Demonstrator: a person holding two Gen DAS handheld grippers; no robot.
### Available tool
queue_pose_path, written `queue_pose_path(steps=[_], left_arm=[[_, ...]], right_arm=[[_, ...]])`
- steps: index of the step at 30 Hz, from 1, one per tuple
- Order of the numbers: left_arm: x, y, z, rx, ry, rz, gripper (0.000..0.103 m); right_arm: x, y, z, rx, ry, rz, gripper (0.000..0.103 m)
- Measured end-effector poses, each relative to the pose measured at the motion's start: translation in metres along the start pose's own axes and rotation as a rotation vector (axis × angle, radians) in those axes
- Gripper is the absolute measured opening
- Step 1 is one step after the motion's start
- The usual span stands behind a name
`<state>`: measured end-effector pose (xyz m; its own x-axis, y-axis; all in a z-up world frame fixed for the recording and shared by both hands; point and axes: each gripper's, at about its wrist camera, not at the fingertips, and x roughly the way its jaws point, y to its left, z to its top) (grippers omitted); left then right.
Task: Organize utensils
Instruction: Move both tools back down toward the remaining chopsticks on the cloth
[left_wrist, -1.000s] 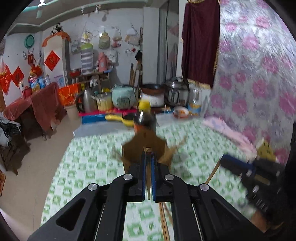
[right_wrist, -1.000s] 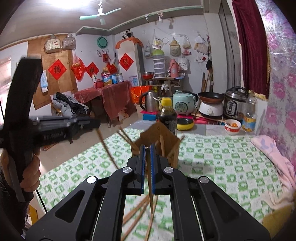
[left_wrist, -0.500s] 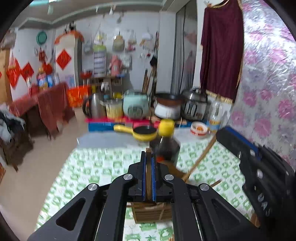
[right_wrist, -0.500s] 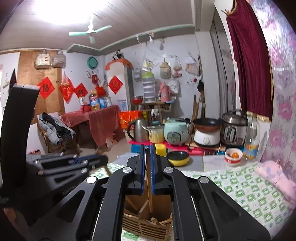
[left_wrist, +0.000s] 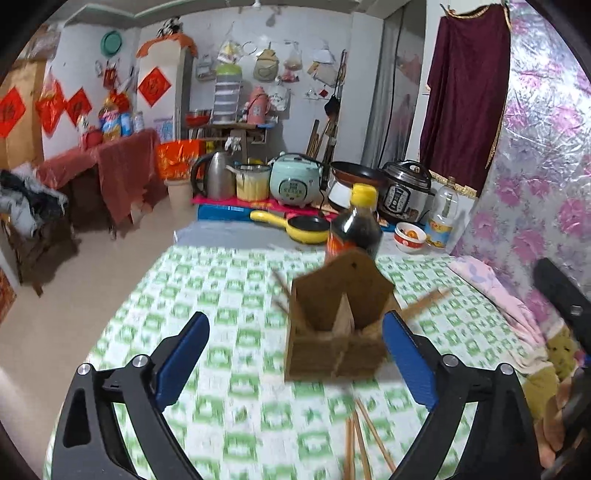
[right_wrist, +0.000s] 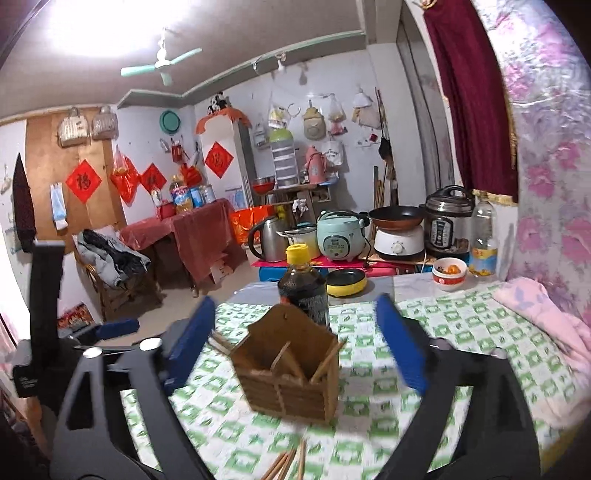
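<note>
left gripper: fingers spread wide and opening, nothing pinched; the holder sits ahead between them, right finger looks just beside its wall, contact unclear.
right gripper: fingers spread wide and opening, nothing pinched.
holder: wooden, two compartments, upright on the green-check cloth, mid-counter; a few chopsticks lean inside it.
loose chopsticks: bundle flat on the cloth, near side of the holder, apart from it; same bundle shows at the bottom of the right view.
bottle: dark sauce, yellow cap, just behind the holder.
stage: some sticks in, rest on the cloth; likely next a reach down for the bundle.
risk 1: holder is light; a finger brushing its wall could tip it, spill the sticks, or knock the bottle.
risk 2: sticks thin and flat on soft cloth; fingers may snag the cloth or take only one.
risk 3: both grippers crowd the same spot; they could collide.
blur: both views smeared, exact stick count cannot tell.
</note>
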<state>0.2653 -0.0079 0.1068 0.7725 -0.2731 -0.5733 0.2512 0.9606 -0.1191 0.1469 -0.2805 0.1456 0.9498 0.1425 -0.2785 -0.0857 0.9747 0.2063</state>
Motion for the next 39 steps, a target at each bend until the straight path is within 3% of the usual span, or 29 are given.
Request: queue_pose_path(steps=[7, 11, 17, 22, 29, 35, 39], left_arm=[[-0.08, -0.004, -0.083, 0.045, -0.003, 0.073, 0.097], [-0.098, -0.008, -0.133, 0.08, 0.023, 0.083, 0.097], [-0.061, -0.005, -0.183, 0.104, 0.135, 0.1, 0.097], [-0.03, -0.002, -0.204, 0.103, 0.24, 0.038, 0.097], [-0.018, -0.011, -0.218, 0.103, 0.294, -0.029, 0.097], [-0.008, -0.025, -0.229, 0.154, 0.334, -0.02, 0.097], [-0.001, -0.021, -0.231, 0.134, 0.371, -0.025, 0.097]], right_arm=[[-0.097, -0.004, -0.046, 0.052, 0.041, 0.073, 0.097], [-0.121, -0.005, -0.083, -0.003, 0.065, 0.043, 0.097], [-0.086, -0.008, -0.14, -0.108, 0.198, -0.088, 0.096], [-0.058, -0.02, -0.172, -0.128, 0.288, -0.139, 0.096], [-0.046, -0.041, -0.187, -0.072, 0.338, -0.164, 0.096], [-0.042, -0.041, -0.188, -0.069, 0.354, -0.136, 0.096], [-0.045, -0.038, -0.188, -0.086, 0.334, -0.128, 0.096]])
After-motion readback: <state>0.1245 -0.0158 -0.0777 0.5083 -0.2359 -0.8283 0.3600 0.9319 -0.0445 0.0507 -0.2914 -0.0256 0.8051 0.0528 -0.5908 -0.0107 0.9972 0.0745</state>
